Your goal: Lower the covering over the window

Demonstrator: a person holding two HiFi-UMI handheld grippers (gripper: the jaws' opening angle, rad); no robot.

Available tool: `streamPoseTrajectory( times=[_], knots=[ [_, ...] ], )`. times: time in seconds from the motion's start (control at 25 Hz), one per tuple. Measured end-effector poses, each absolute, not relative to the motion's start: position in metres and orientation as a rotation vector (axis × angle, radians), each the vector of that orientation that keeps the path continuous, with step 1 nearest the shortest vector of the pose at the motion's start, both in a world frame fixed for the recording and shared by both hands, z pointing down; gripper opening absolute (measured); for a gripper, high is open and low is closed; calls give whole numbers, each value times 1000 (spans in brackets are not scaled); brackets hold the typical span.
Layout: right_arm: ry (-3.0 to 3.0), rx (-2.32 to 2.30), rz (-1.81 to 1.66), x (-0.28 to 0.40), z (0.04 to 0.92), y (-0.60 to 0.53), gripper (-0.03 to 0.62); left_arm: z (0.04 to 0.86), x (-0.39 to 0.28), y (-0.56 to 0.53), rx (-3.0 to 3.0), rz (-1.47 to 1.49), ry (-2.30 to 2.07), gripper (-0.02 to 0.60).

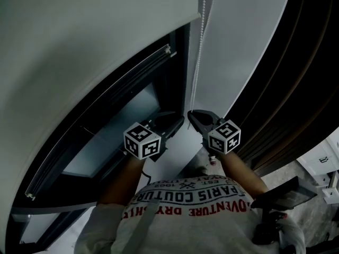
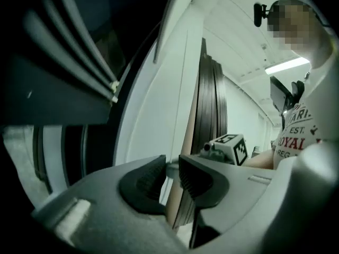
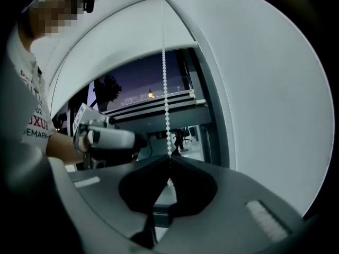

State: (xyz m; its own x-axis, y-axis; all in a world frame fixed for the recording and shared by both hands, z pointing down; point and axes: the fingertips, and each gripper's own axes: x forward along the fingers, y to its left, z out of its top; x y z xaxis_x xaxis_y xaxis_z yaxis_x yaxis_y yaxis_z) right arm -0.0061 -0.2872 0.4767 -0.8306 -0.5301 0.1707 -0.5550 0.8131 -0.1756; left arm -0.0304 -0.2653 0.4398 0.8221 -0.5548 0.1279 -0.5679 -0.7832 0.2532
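Note:
A white roller blind (image 1: pixel 79 36) covers the upper part of the dark window (image 1: pixel 122 120); its bottom bar (image 1: pixel 100 105) hangs partway down. A white bead chain (image 1: pixel 197 62) drops beside the frame. My right gripper (image 1: pixel 192 115) is shut on this chain; in the right gripper view the beads (image 3: pixel 166 99) run straight down into the closed jaws of the right gripper (image 3: pixel 169 162). My left gripper (image 1: pixel 177 121) sits just left of it, level with it. In the left gripper view the left gripper (image 2: pixel 172 173) stands open with no chain between the pads (image 2: pixel 145 181).
A dark folded curtain (image 1: pixel 286 89) hangs to the right of the white wall panel (image 1: pixel 249 36). The window frame post (image 1: pixel 180 73) stands right behind the chain. A black device (image 1: pixel 280 197) and white furniture (image 1: pixel 323 168) lie at the lower right.

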Motion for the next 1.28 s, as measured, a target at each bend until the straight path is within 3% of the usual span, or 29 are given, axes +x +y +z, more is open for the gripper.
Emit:
streamPoseTrajectory(
  times=[0.52, 0.72, 0.84, 1.28],
  knots=[
    [-2898, 845, 333, -10, 478, -280, 8, 311, 6, -298, 2912, -92, -840, 81],
    [-2901, 839, 334, -11, 479, -279, 8, 301, 11, -296, 2908, -91, -825, 66],
    [-2903, 832, 336, -12, 479, -278, 8, 302, 8, -297, 2912, -63, -875, 11],
    [-2896, 805, 342, -17, 484, -272, 8, 309, 2, -293, 2974, 30, -931, 8]
  ],
)
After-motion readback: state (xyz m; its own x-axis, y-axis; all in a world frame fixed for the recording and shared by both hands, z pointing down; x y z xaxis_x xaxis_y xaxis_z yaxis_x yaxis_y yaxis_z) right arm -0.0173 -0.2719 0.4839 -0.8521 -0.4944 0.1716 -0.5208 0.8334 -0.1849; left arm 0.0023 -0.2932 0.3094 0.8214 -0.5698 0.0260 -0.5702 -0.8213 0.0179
